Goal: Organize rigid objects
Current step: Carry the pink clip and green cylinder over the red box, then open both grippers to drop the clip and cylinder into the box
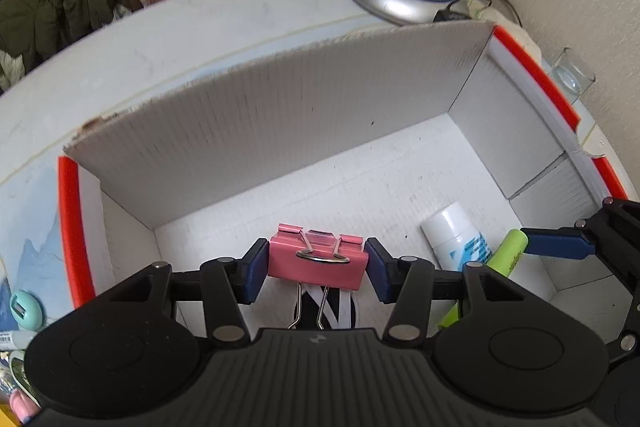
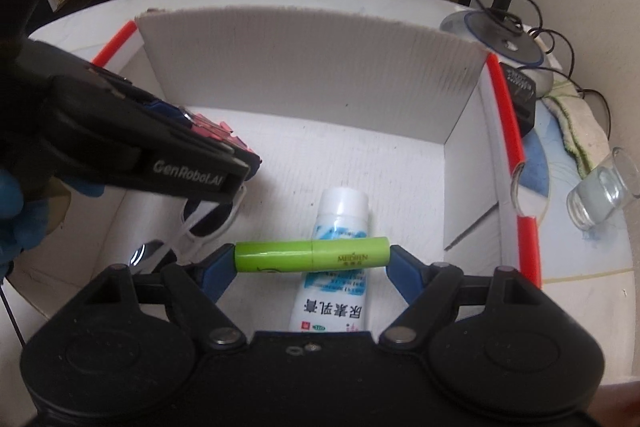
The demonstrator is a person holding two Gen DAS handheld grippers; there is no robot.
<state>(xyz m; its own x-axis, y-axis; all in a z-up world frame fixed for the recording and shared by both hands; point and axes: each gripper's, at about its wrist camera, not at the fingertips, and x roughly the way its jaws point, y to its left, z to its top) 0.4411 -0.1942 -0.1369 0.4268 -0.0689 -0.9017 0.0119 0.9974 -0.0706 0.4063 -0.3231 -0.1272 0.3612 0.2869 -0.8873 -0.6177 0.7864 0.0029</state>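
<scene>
Hovering over the white box [image 1: 280, 115], left gripper [image 1: 317, 263] jaws clamped a pink binder clip [image 1: 318, 261], right gripper [image 2: 312, 261] jaws a green tube [image 2: 312, 255]; drop-off step, next: lower toward 12 o'clock, release w/o hitting the cream tube [image 2: 336, 247].

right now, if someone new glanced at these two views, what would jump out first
The pink binder clip clamped across the left gripper, held over the open white box with its red-edged rim. Next, the lime green tube gripped end to end in the right gripper, hanging just above a white cream tube that lies on the box floor.
</scene>
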